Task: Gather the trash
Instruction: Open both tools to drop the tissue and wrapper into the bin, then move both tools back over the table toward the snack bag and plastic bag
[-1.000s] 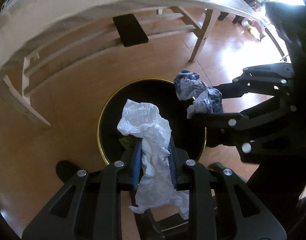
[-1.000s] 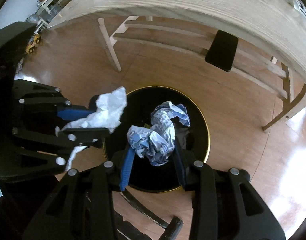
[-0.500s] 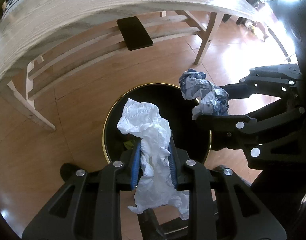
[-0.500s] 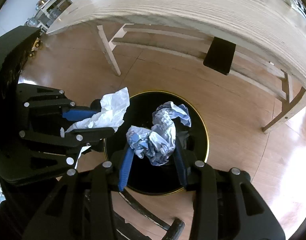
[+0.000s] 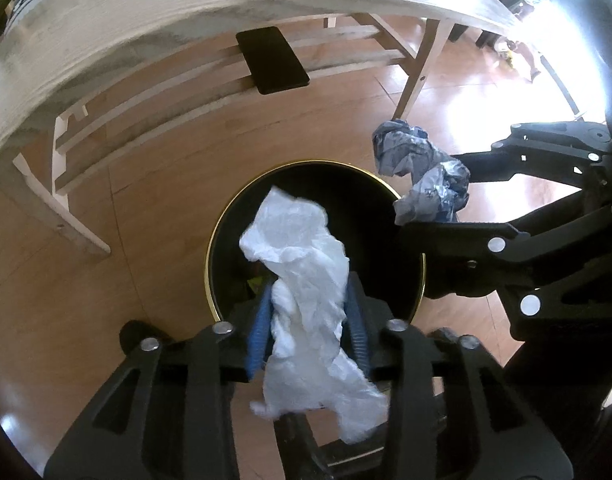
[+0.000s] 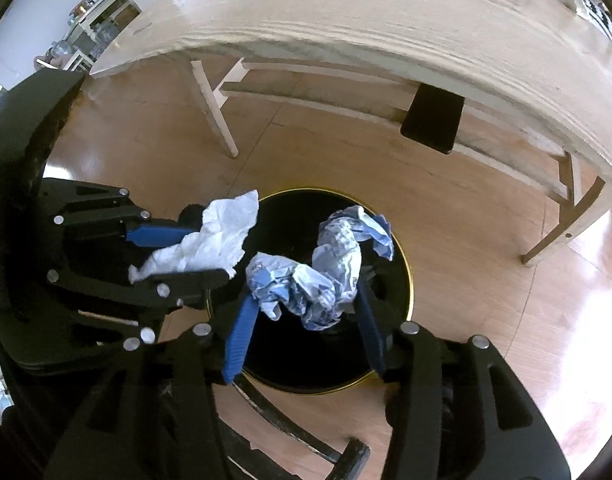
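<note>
Both grippers are holding trash over the black bin (image 5: pixel 225 240): the left gripper (image 5: pixel 308 320) is squeezing a white tissue (image 5: pixel 301 264), and the right gripper (image 6: pixel 306 312) is squeezing a blue and white wrapper (image 6: pixel 326 276). If one is letting go while sitting near the rim, its light paper could be floating down onto the floor (image 5: pixel 153 184).
</note>
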